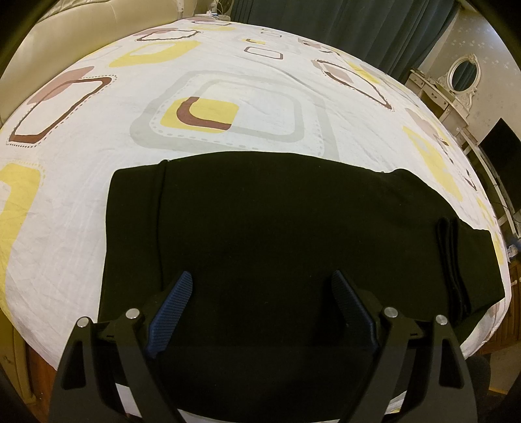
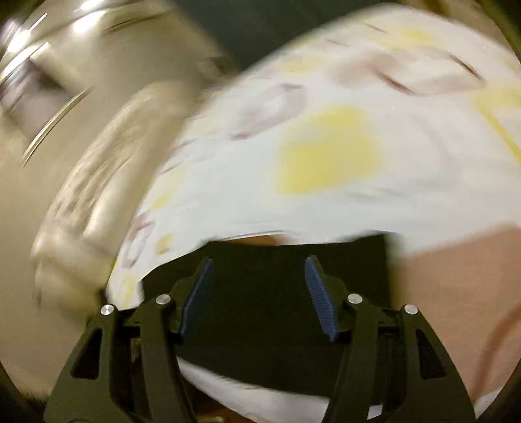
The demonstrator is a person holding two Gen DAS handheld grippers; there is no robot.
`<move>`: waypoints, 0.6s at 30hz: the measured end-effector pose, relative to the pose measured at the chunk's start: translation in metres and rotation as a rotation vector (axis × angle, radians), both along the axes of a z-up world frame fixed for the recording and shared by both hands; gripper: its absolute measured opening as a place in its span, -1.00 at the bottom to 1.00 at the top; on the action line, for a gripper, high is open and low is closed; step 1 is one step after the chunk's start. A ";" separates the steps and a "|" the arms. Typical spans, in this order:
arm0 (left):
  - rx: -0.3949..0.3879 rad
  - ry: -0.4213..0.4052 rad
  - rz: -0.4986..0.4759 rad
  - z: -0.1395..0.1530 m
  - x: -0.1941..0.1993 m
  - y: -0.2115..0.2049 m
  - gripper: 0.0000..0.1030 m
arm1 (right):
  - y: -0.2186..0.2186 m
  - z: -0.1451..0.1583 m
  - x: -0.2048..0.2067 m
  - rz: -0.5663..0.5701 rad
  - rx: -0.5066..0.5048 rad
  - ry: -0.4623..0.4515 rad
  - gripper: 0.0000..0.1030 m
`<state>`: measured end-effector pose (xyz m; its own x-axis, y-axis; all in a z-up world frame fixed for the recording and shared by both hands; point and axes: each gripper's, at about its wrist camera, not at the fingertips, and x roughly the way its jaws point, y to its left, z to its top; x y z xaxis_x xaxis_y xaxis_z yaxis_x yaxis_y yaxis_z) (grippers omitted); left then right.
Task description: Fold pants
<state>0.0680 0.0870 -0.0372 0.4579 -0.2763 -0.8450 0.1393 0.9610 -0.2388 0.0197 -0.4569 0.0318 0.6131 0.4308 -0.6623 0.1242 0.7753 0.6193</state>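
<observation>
Already we judge the fold well along: the black pants [image 1: 293, 227] lie as a compact folded block at the near edge of the bed [image 1: 228, 81]; our left tool [image 1: 260, 293] and right tool [image 2: 259, 289] hang wide open, empty, perhaps one fold left

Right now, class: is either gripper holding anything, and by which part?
Nothing is held. The left gripper and right gripper are open above the black pants.

Home bedroom: a bed [image 1: 97, 201] w/ white sheet printed in yellow, brown & grey squares filled the view, cream padded headboard [image 1: 81, 29] behind, dark teal curtains [image 1: 358, 29], ornate white dressing table w/ oval mirror [image 1: 462, 76].
</observation>
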 end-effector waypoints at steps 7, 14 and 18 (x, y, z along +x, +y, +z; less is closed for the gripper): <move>0.004 -0.001 0.002 0.000 -0.001 -0.001 0.68 | -0.047 -0.091 0.021 -0.081 0.159 0.165 -0.42; 0.010 -0.002 0.003 -0.001 -0.002 -0.003 0.68 | -0.046 -0.105 0.024 -0.087 0.185 0.172 -0.54; 0.004 -0.001 0.003 0.000 -0.002 -0.003 0.68 | -0.045 -0.096 0.013 -0.109 0.197 0.154 -0.39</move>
<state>0.0656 0.0843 -0.0375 0.4594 -0.2717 -0.8457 0.1368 0.9624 -0.2348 0.0331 -0.5021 -0.0639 0.5616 0.4979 -0.6609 0.3045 0.6183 0.7245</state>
